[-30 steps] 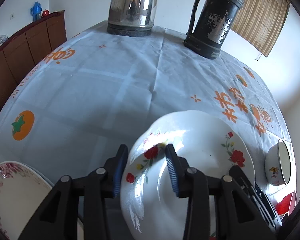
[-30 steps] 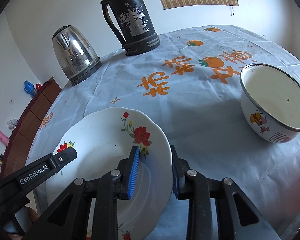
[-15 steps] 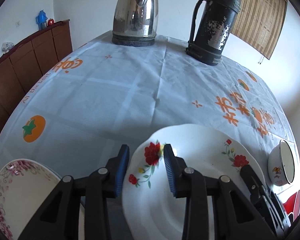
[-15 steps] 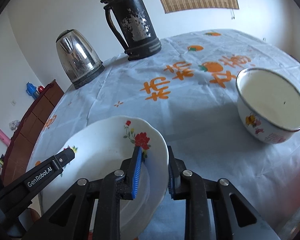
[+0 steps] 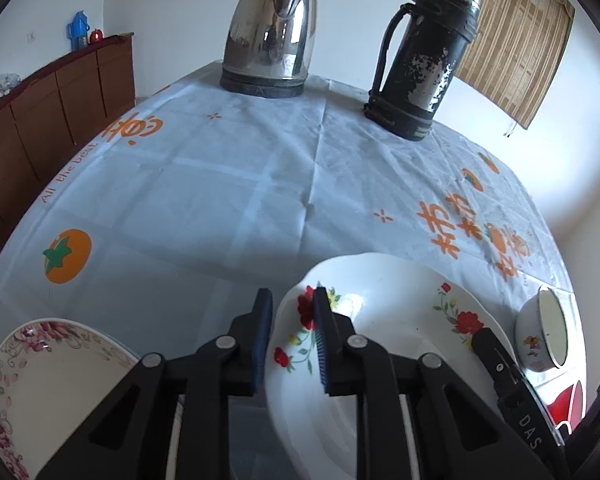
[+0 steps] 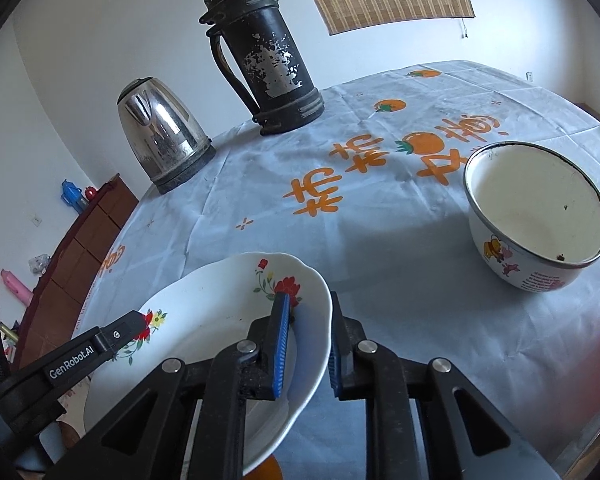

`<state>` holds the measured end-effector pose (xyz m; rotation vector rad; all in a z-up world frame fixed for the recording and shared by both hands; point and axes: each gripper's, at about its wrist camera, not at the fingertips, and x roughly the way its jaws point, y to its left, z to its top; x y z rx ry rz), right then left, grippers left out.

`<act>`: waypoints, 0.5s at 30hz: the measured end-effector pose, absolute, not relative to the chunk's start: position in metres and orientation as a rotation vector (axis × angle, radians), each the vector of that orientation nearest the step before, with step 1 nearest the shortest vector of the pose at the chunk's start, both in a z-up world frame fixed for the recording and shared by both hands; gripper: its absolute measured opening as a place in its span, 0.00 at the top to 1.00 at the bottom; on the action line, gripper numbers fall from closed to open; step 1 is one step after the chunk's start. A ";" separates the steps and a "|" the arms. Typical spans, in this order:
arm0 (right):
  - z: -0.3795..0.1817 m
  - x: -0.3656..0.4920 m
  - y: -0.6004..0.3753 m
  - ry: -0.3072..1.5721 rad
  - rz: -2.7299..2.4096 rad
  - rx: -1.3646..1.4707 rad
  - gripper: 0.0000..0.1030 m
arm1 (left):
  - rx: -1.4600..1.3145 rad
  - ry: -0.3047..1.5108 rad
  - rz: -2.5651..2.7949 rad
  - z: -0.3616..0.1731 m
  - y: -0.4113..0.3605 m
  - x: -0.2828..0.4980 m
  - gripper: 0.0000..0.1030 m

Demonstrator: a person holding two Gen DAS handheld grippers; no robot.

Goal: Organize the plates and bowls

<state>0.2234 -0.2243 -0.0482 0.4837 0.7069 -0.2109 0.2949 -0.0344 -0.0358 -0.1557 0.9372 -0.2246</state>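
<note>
A white plate with red flowers (image 5: 388,320) is held off the table between both grippers. My left gripper (image 5: 290,312) is shut on its left rim. My right gripper (image 6: 310,316) is shut on its right rim, and the plate (image 6: 220,312) tilts toward the left there. A second plate with a pink floral border (image 5: 40,364) lies on the table at the lower left, apart from my left gripper. A white enamel bowl with a cartoon print (image 6: 536,216) stands on the table to the right, and also shows in the left wrist view (image 5: 544,332).
A steel kettle (image 5: 272,32) and a worn black thermos (image 5: 420,56) stand at the far side of the table, which has a pale blue cloth (image 5: 220,184). A wooden cabinet (image 5: 40,116) stands past the left edge. Something red (image 5: 568,400) lies at the right edge.
Both grippers have risen and drawn back with the flowered plate held between them; the kettle and thermos now show fully. Both grips have closed tighter on the rim.
</note>
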 end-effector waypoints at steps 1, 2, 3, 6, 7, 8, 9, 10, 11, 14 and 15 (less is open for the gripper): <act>-0.047 0.223 -0.225 0.702 -0.214 0.490 0.82 | -0.166 0.936 -0.234 -0.035 -0.033 0.295 0.85; -0.047 0.222 -0.226 0.699 -0.213 0.493 0.82 | -0.167 0.932 -0.238 -0.034 -0.033 0.295 0.86; -0.047 0.222 -0.227 0.699 -0.210 0.499 0.82 | -0.164 0.927 -0.238 -0.033 -0.033 0.294 0.86; -0.046 0.221 -0.227 0.692 -0.205 0.508 0.82 | -0.165 0.922 -0.243 -0.031 -0.033 0.293 0.86; -0.045 0.220 -0.228 0.688 -0.204 0.511 0.82 | -0.166 0.920 -0.248 -0.030 -0.033 0.293 0.86; -0.044 0.219 -0.228 0.680 -0.204 0.514 0.82 | -0.170 0.918 -0.252 -0.029 -0.032 0.292 0.86; -0.042 0.218 -0.228 0.671 -0.205 0.514 0.82 | -0.171 0.911 -0.255 -0.027 -0.032 0.290 0.86; -0.040 0.217 -0.228 0.663 -0.207 0.513 0.82 | -0.167 0.900 -0.256 -0.024 -0.033 0.288 0.86; -0.038 0.215 -0.227 0.652 -0.210 0.506 0.82 | -0.161 0.888 -0.253 -0.021 -0.033 0.286 0.86; -0.032 0.213 -0.226 0.631 -0.199 0.503 0.82 | -0.149 0.858 -0.245 -0.013 -0.031 0.281 0.86; -0.032 0.213 -0.226 0.629 -0.197 0.504 0.82 | -0.148 0.856 -0.244 -0.012 -0.030 0.281 0.86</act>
